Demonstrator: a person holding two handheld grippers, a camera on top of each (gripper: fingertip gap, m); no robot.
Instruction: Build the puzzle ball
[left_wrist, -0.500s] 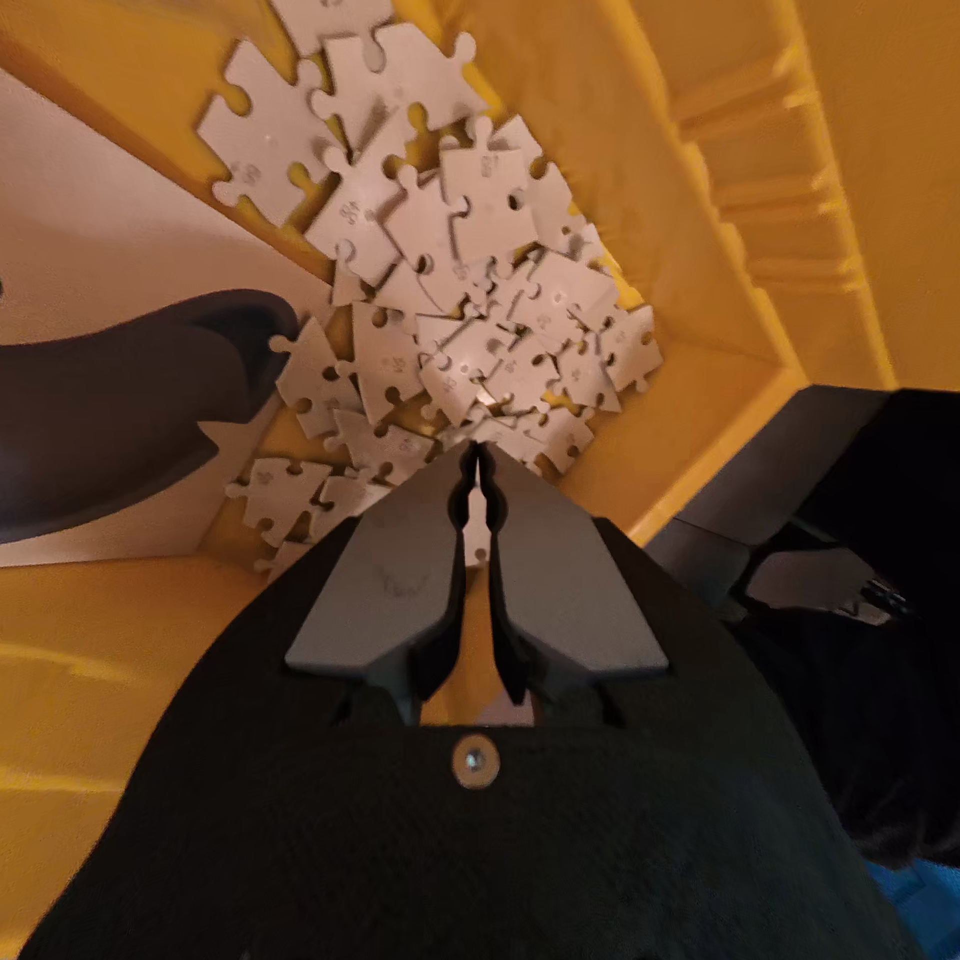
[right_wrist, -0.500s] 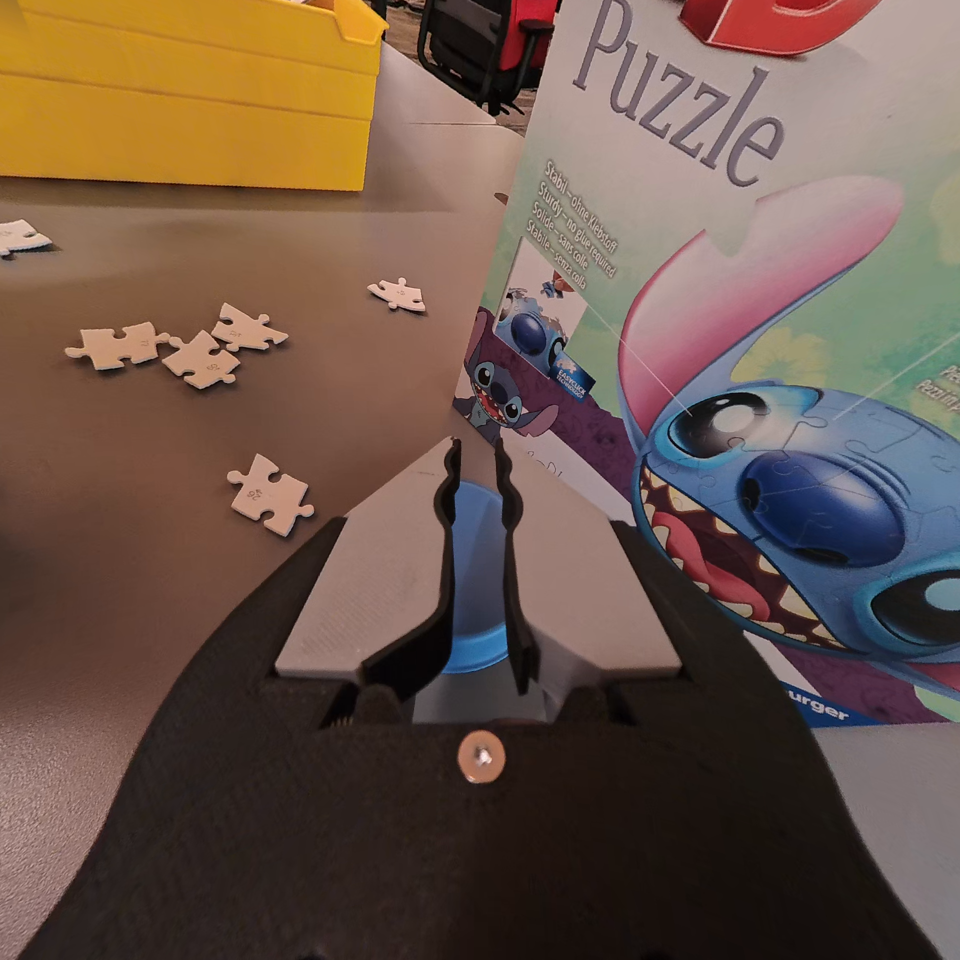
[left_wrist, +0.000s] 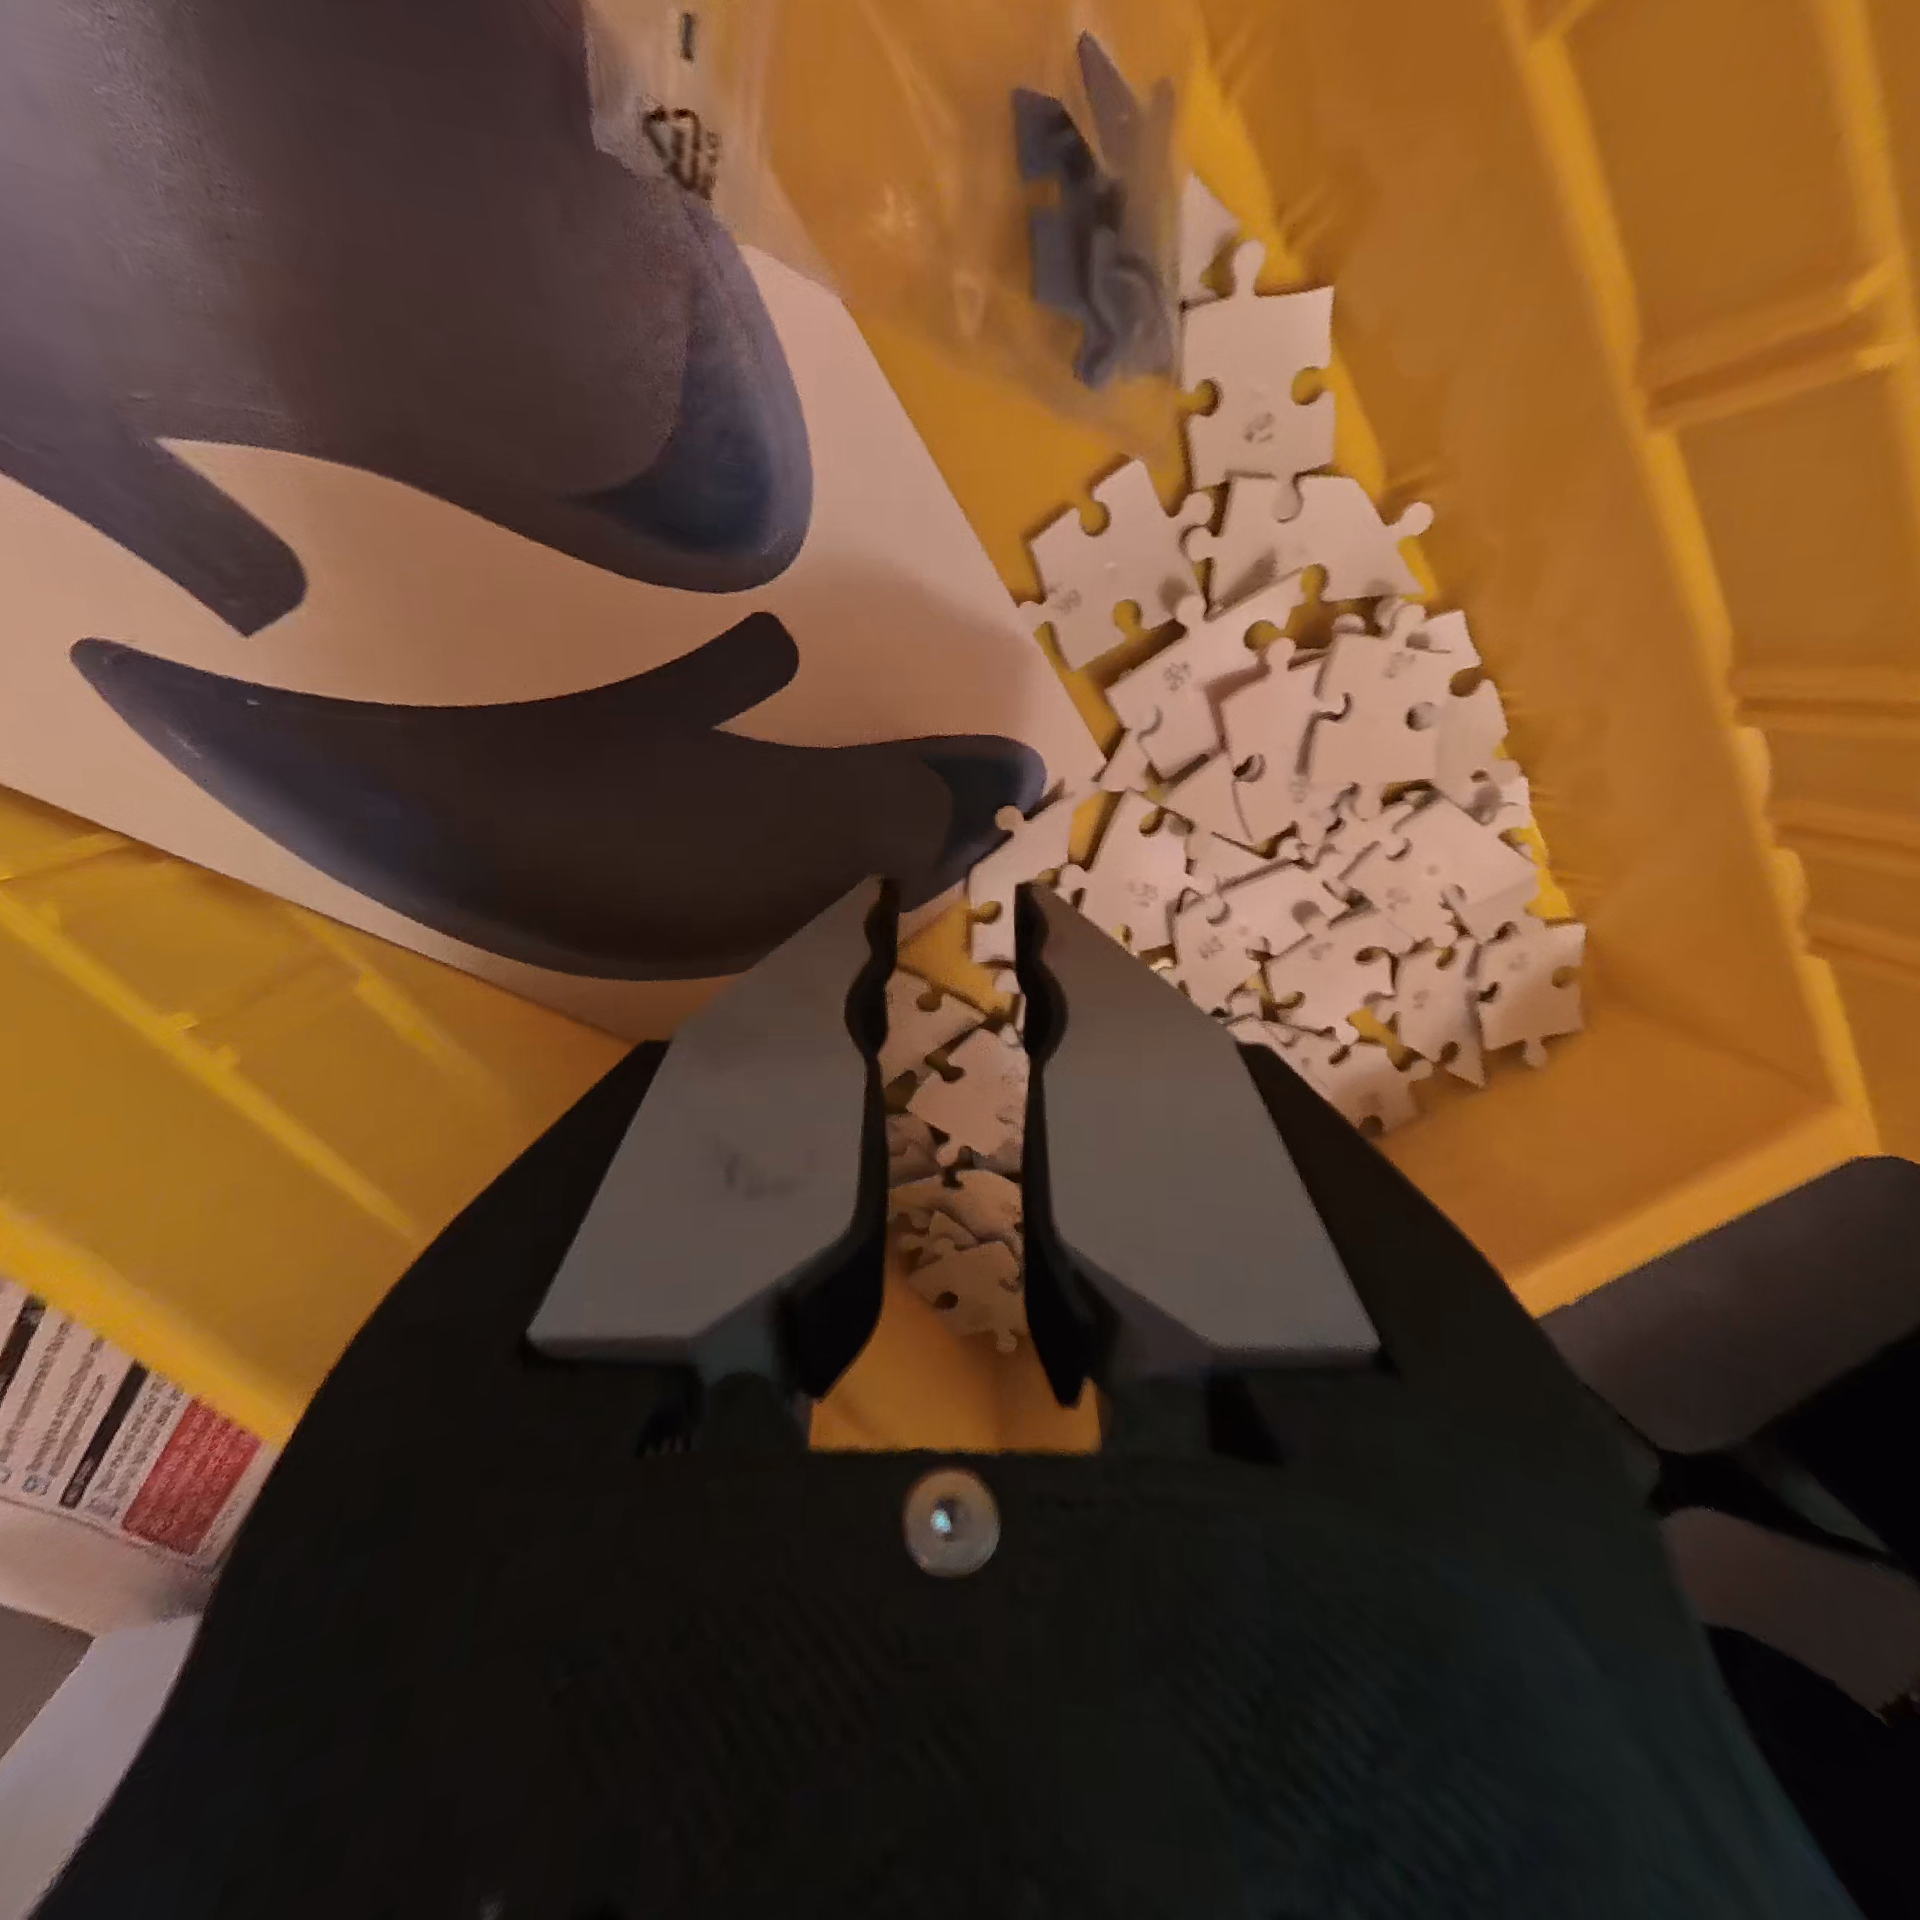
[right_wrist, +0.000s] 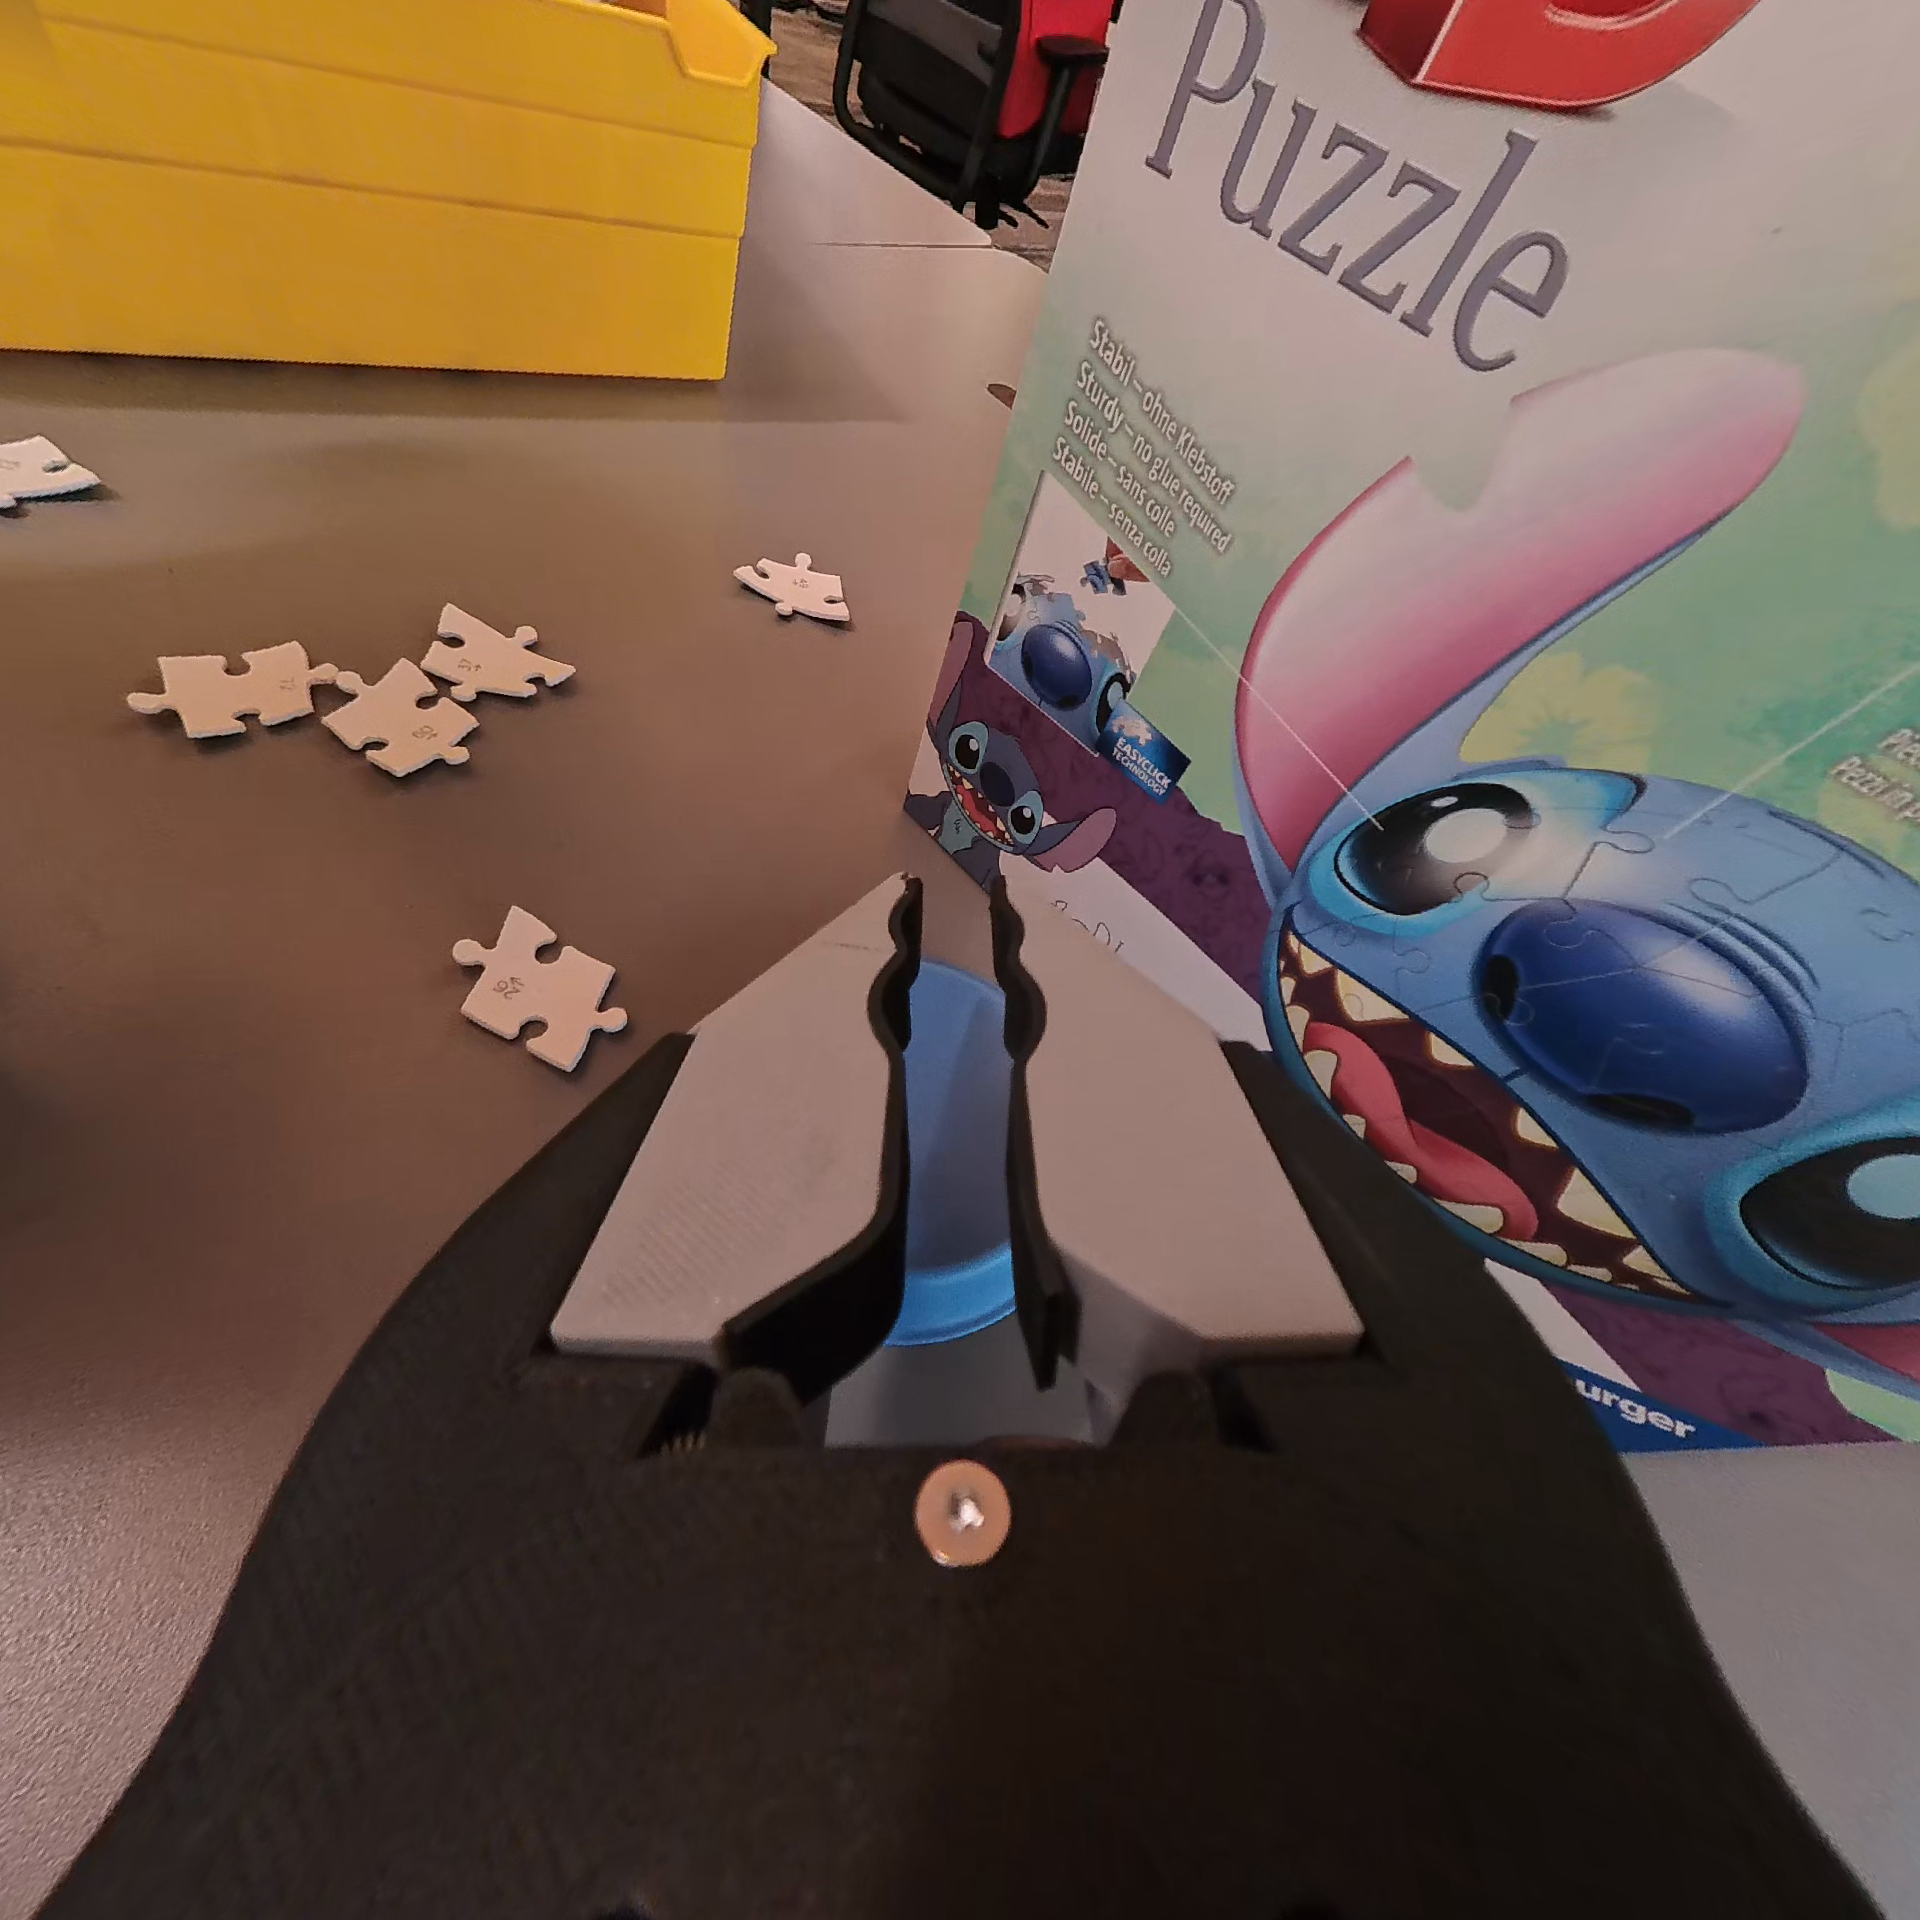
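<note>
The left gripper (left_wrist: 951, 904) hangs inside the yellow bin (left_wrist: 1621, 540). Half a second ago its tips were pinched nearly together over the heap; now the fingers stand apart with nothing between them, and the view has swung along the bin floor. I judge that the last pinch came up empty or the piece was let go, so a piece must still be picked before the ball can grow. Against the bin's left wall lies a flat, smooth white card (left_wrist: 540, 582) printed with dark curved shapes. To its right, heaped into the bin's far corner, is the pile (left_wrist: 1320, 831) of pale matte pieces, thin and stiff, knobbed and notched, lying face-down and overlapping, which will make it hard to single one out. The right gripper (right_wrist: 951, 894) looks much as it did, over the dull brown table (right_wrist: 260, 1091) in front of the bin. Its fingers are parted a little, and a smooth blue plastic part (right_wrist: 951, 1143) shows through the gap; I cannot tell whether they hold it. A few loose pieces (right_wrist: 400, 717) lie just before the bin, and to the right of it the glossy puzzle box (right_wrist: 1455, 644) stands upright.
</note>
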